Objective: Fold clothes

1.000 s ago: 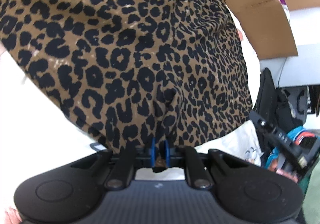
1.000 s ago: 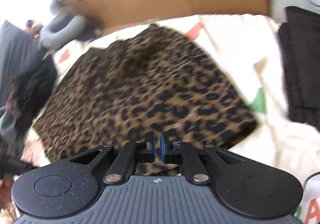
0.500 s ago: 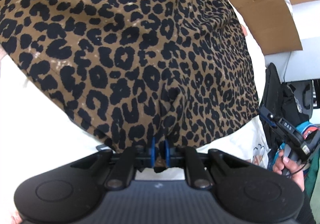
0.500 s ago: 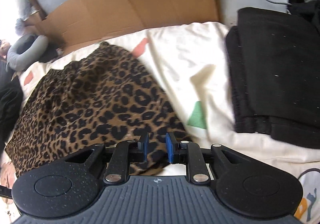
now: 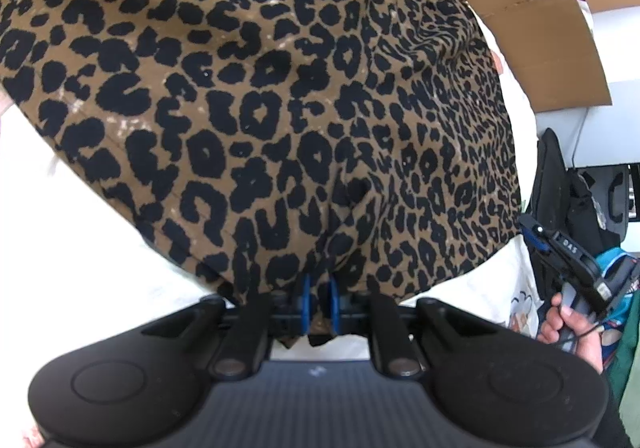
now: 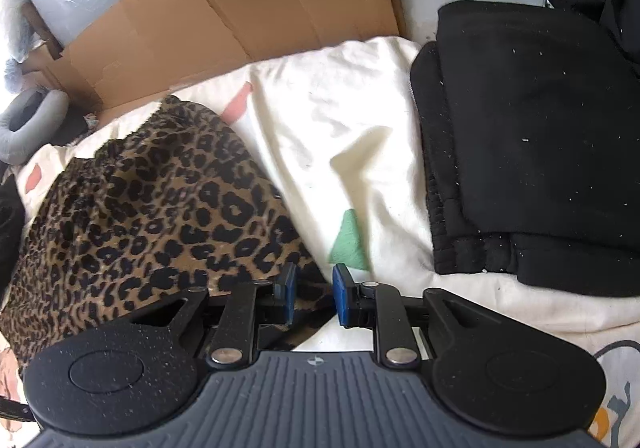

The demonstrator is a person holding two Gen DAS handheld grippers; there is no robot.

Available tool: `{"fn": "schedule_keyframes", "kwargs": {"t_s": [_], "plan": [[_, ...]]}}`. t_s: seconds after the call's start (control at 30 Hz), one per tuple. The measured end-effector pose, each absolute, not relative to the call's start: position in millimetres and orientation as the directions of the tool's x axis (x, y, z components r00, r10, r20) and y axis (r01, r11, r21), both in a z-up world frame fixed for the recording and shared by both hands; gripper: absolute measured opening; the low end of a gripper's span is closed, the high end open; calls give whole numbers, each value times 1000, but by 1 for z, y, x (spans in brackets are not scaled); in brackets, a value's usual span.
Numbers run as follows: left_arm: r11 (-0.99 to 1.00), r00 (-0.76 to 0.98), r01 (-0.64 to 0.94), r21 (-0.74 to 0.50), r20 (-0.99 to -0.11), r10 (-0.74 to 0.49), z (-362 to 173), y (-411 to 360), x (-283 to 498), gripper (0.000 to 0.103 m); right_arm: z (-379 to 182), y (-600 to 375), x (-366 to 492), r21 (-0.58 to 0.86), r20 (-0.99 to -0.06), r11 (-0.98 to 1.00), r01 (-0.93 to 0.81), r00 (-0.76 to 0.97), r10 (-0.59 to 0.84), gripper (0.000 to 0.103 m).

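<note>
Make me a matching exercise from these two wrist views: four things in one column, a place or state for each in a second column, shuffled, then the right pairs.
Things
1. leopard-print garment
2. black folded clothes
3. cardboard
4. right gripper

Places or states
A. stacked at the right on the cream sheet
B. jaws opening, pads clear of the cloth
C. pinched at its near edge by the left gripper
D. standing behind the sheet

Pairs: 1-C, 2-A, 3-D, 4-B

Leopard-print garment (image 5: 260,107) in left hand-held gripper (image 5: 319,302)
</note>
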State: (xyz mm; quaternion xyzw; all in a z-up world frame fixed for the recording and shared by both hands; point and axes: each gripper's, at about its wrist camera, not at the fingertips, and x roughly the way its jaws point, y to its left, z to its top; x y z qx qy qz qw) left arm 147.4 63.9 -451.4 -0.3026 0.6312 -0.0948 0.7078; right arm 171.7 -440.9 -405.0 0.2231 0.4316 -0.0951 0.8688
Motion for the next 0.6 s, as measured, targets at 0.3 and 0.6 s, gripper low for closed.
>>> {"fn": "schedule_keyframes", "kwargs": {"t_s": [0.3,0.6], "plan": [[800,182,-245,-548,-837,-517,-453,62,145,10,-418,-447,170,388,-786,847,364,610,99,32],[771,172,-241,-590,-808,-564,-445,58,143,10,-399,-452,169,447,-764,824,349,628,148,5]]}}
